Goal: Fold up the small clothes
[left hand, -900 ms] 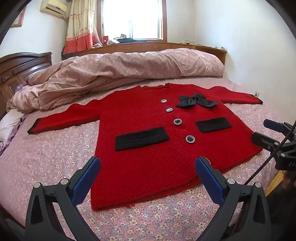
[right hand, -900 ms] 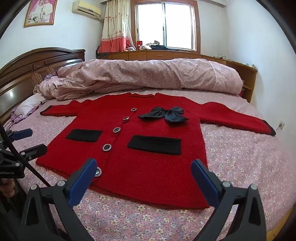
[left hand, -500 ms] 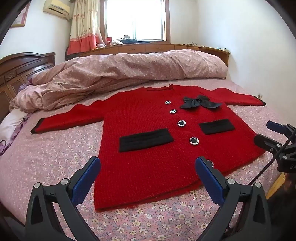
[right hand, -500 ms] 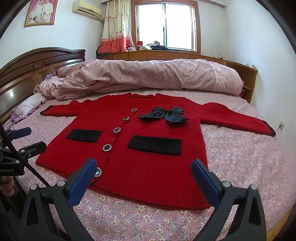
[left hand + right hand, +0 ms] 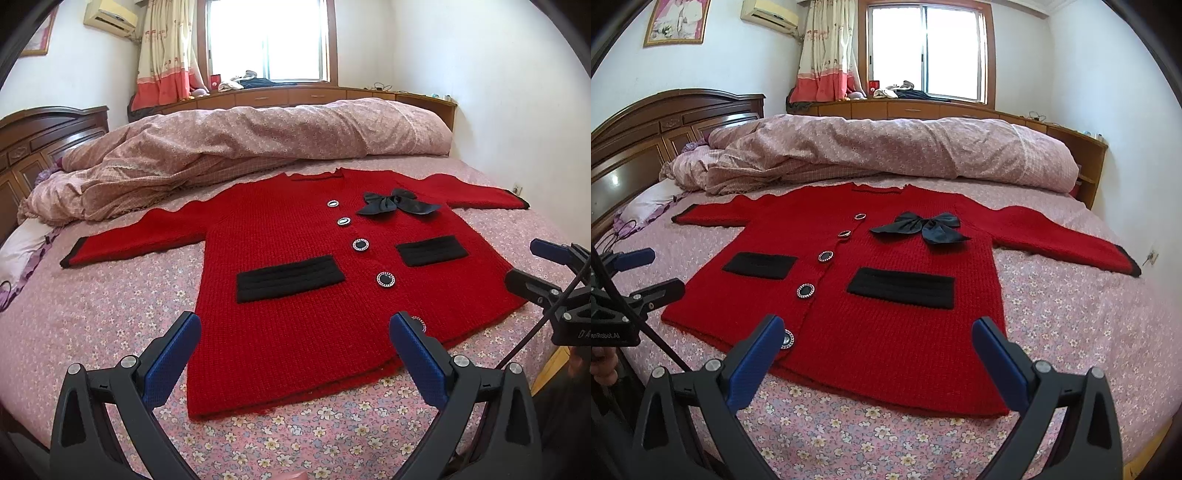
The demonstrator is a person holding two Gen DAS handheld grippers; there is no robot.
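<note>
A small red knit cardigan (image 5: 295, 314) lies flat, front up, on the bed with both sleeves spread; it has black pockets, round buttons and a black bow (image 5: 395, 205). It also shows in the right wrist view (image 5: 886, 332). My left gripper (image 5: 295, 332) is open and empty, above the cardigan's bottom hem on its left half. My right gripper (image 5: 879, 339) is open and empty, above the hem on the right half. Each gripper shows at the edge of the other's view: the right one (image 5: 535, 266) and the left one (image 5: 646, 273).
The bed has a pink floral sheet (image 5: 92, 317). A rumpled pink duvet (image 5: 240, 144) lies along the far side behind the cardigan. A dark wooden headboard (image 5: 665, 125) stands at the left, with a pillow (image 5: 646, 203) below it. The bed's near edge is just under the grippers.
The left gripper has tilted up slightly, so the cardigan sits lower in its view. The right wrist view is almost unchanged. Both grippers stay open.
</note>
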